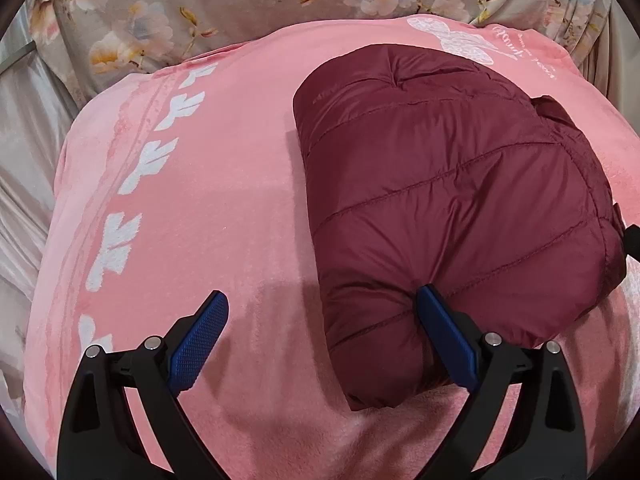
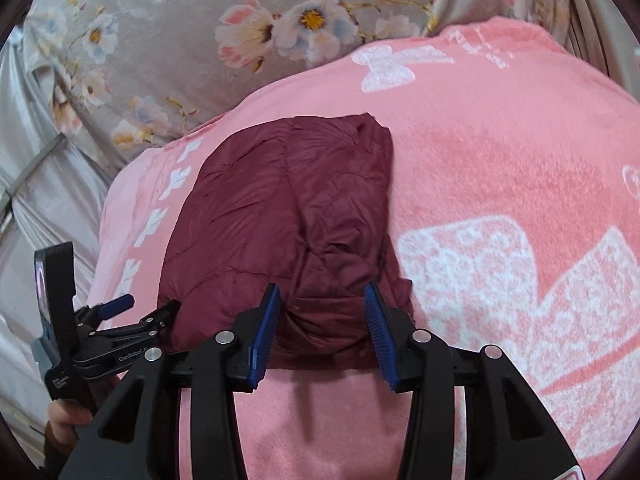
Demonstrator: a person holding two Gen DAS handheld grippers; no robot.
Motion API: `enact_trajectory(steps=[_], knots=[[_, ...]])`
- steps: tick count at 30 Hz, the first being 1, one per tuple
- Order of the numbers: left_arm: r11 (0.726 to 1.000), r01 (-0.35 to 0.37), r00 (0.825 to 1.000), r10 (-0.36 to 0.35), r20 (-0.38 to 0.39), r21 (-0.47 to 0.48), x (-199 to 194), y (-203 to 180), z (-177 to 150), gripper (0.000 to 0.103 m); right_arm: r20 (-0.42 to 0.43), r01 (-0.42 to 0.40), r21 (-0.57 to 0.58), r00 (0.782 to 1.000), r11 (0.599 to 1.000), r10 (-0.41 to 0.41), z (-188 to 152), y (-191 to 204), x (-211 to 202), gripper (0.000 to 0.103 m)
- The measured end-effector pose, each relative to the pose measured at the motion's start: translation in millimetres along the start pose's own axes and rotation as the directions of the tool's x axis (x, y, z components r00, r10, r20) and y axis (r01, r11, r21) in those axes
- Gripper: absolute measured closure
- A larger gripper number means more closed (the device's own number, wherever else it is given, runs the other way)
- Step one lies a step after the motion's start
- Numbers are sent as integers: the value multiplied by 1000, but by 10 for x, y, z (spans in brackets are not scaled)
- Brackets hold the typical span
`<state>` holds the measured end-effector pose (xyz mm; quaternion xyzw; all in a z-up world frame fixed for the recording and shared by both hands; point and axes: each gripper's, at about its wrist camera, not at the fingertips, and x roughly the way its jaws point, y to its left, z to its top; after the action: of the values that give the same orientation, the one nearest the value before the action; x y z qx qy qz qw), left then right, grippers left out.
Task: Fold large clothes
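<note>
A pink blanket [image 1: 240,184] with white leaf and bow prints covers the bed, with floral bedding [image 2: 192,40] behind it. A maroon quilted jacket [image 1: 448,184] lies folded into a compact bundle on the blanket. The left tongs [image 1: 322,312] are spread wide, gripping nothing. The right tongs [image 2: 320,304] are released, straddling the bundle's near edge

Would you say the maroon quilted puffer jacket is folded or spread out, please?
Folded: the maroon quilted puffer jacket lies as a compact bundle with doubled layers on the pink fleece blanket.
</note>
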<state>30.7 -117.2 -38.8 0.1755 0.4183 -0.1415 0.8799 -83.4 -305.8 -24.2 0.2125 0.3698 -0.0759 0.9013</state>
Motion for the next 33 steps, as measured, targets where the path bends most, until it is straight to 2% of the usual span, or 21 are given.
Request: enact_trajectory(steps=[3, 7, 13, 17, 18, 20, 24, 28, 33], knots=[[1000, -2, 1000, 2, 5, -6, 9, -2, -17, 9, -35, 130, -43, 991, 991, -132, -70, -16, 154, 60], [1000, 6, 1000, -6, 4, -6, 6, -6, -38, 9, -81, 107, 55, 991, 993, -102, -165, -274, 173, 58], [999, 38, 999, -38, -10, -34, -25, 55, -21, 9, -120, 157, 38, 981, 987, -151, -185, -286, 95, 56], [988, 99, 995, -102, -19, -121, -63, 332, 139, 10, -101, 191, 22, 977, 981, -187, -7, -199, -67, 54], [983, 109, 993, -113, -18, -145, -46, 416, 206, 10, -84, 183, 22, 980, 983, -181, 79, -188, -107, 50], [972, 132, 990, -140, -29, -195, 34, 551, 354, 10, -59, 144, 44, 988, 989, -141, 245, -205, -149, 49], [947, 190, 978, -207, -39, -258, 251, 651, 640, 9, -13, 33, 139, 999, 990, -31, 661, -293, -16, 34], [938, 231, 962, -259, -82, -259, 523, 539, 835, 9, -81, -5, 237, 996, 971, 25, 860, -471, 406, 34], [908, 287, 942, -326, -83, -306, 715, 494, 919, 5, -149, -80, 331, 980, 940, 135, 794, -596, 761, 34]])
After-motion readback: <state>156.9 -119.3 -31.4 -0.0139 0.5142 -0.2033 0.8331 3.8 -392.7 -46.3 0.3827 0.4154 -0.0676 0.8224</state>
